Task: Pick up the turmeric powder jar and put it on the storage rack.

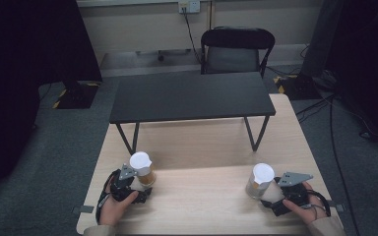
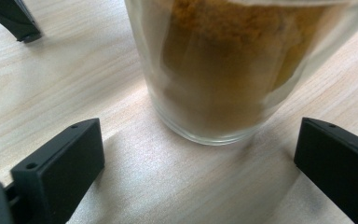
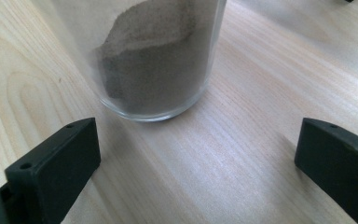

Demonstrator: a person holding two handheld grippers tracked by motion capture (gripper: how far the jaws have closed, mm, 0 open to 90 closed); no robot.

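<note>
Glass jars, upright, are stood just beyond wide-open, empty jaws: the ochre-powder jar (image 2: 219, 70) before the left gripper (image 1: 128, 184), the grey-powder jar (image 3: 154, 56) before the right gripper (image 1: 288, 191).

At the lower left of the frame your left hand (image 1: 115, 204) holds the left gripper (image 1: 137, 183) on the light wooden surface (image 1: 202, 196), right up against a white-lidded jar of orange-brown powder (image 1: 143, 168). At the lower right your right hand (image 1: 302, 206) holds the right gripper (image 1: 271, 189) against a white-lidded jar of grey powder (image 1: 260, 181). The two jars stand upright and well apart, and above them in the frame a low black bench (image 1: 192, 96) stands on the same surface, with a dark chair (image 1: 236, 49) behind it.
</note>
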